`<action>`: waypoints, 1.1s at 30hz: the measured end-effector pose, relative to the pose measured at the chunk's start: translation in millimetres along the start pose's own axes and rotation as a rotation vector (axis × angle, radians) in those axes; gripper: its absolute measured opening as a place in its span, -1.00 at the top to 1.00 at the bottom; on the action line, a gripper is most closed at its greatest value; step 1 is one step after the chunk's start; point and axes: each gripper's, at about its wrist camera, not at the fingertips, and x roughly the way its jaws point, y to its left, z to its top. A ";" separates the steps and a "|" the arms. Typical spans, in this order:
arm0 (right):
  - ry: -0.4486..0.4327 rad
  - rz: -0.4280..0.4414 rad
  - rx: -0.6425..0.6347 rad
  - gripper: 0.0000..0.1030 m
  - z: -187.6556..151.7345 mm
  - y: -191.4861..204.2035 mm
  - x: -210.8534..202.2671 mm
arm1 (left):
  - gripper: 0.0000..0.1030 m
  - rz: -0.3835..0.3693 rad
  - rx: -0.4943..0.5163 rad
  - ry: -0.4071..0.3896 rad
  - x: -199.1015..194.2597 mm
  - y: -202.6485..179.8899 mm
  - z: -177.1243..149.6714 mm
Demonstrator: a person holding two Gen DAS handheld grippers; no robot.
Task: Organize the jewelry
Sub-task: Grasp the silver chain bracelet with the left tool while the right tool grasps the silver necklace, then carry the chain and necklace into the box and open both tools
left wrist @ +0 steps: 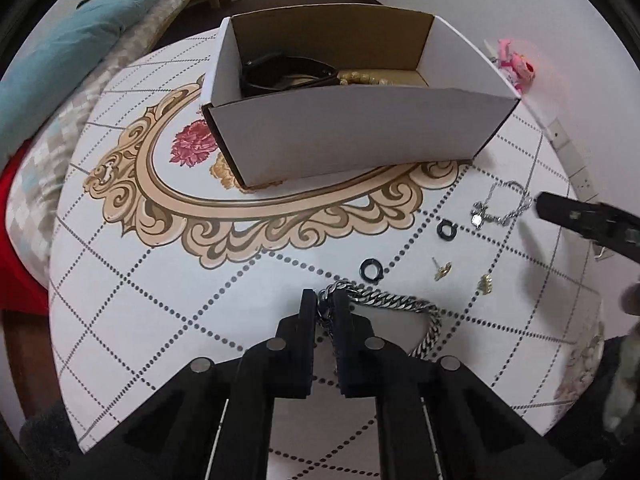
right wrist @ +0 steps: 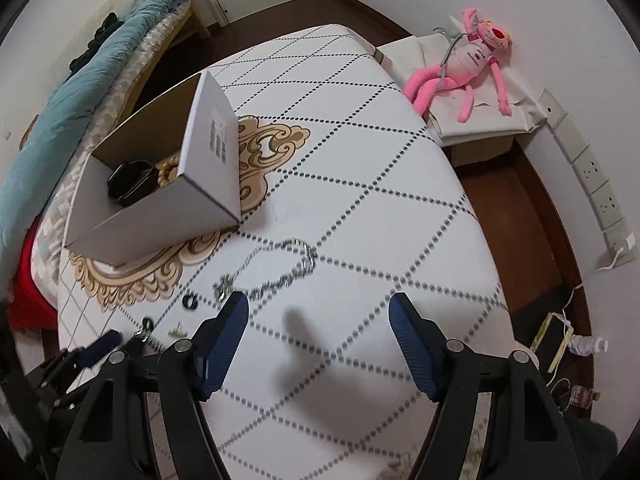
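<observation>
Two risks stand out to me. My left gripper [left wrist: 325, 303] is pinched on one end of the heavy chain [left wrist: 400, 307], while the rest of it lies on the table [left wrist: 120, 320] near two black rings [left wrist: 372, 270] and small gold earrings [left wrist: 442, 271]; lifting could drag the chain across them, or the links could slip free. My right gripper [right wrist: 318, 306] hangs wide open, holding nothing, just short of the thin necklace [right wrist: 280, 268]. That fine chain could snag. The box [left wrist: 344, 132] sits farther back.
</observation>
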 end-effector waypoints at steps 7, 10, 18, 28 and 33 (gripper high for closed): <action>-0.002 -0.098 -0.077 0.07 9.5 19.8 21.9 | 0.89 -0.036 -0.056 -0.011 -6.2 19.7 -5.6; -0.012 -0.140 -0.120 0.88 8.8 28.9 22.1 | 0.89 -0.053 -0.075 -0.019 -12.6 31.3 -8.7; -0.030 -0.048 -0.113 0.89 -9.1 29.7 3.3 | 0.89 -0.095 -0.095 -0.072 -47.8 40.7 -18.3; -0.094 0.122 -0.082 0.89 -6.0 25.0 -56.0 | 0.89 -0.155 -0.098 -0.145 -85.3 29.6 4.4; -0.149 0.173 -0.113 0.90 9.3 38.6 -91.9 | 0.89 -0.190 -0.101 -0.195 -110.9 31.0 23.0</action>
